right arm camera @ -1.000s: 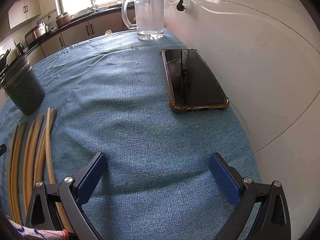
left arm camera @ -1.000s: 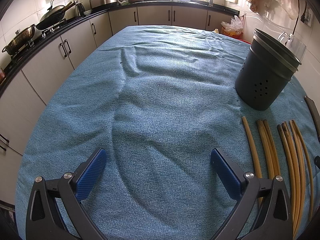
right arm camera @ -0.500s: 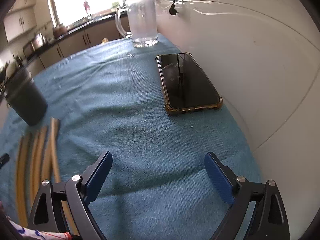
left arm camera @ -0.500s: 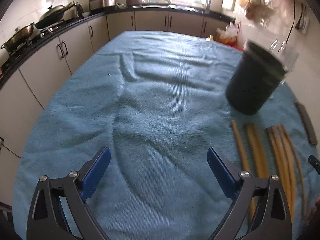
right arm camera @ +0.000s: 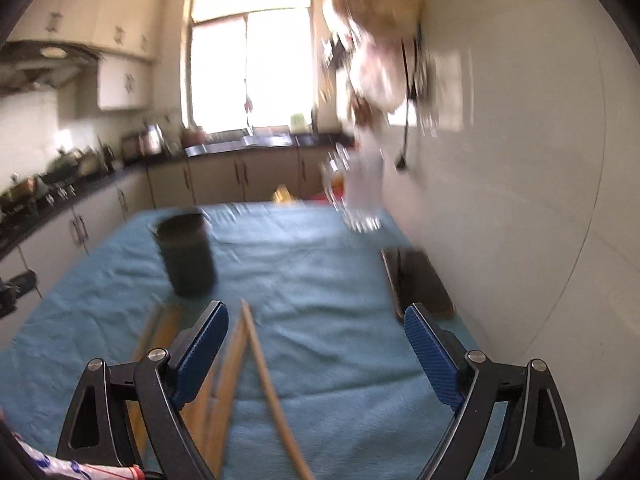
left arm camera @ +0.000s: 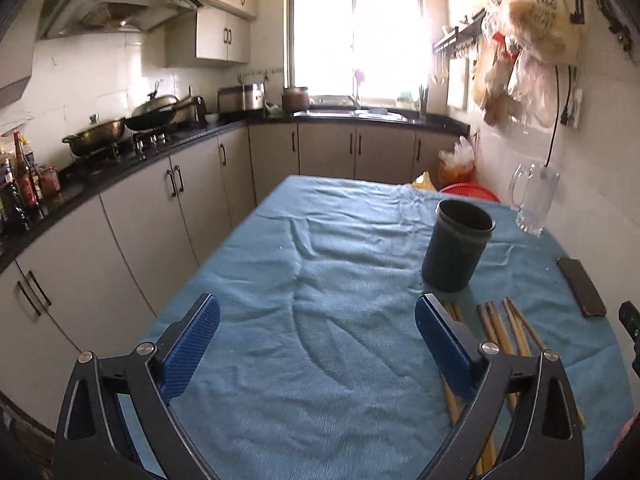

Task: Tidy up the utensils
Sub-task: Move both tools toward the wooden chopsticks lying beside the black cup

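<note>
Several wooden chopsticks (left arm camera: 505, 330) lie side by side on the blue tablecloth (left arm camera: 320, 288), just in front of a dark grey utensil holder (left arm camera: 456, 246) that stands upright. My left gripper (left arm camera: 318, 344) is open and empty above the cloth, left of the chopsticks. In the blurred right wrist view the chopsticks (right arm camera: 262, 368) lie below my right gripper (right arm camera: 316, 350), which is open and empty, with the holder (right arm camera: 186, 254) ahead to the left.
A black phone (left arm camera: 580, 286) lies by the wall at the right, also in the right wrist view (right arm camera: 418, 282). A clear glass mug (left arm camera: 534, 200) stands behind it. Kitchen cabinets (left arm camera: 152, 216) and a stove counter run along the left, past the table edge.
Both grippers have tilted up and pulled back, so the kitchen and window now show. The right gripper has shifted left over the chopsticks. Both stay open.
</note>
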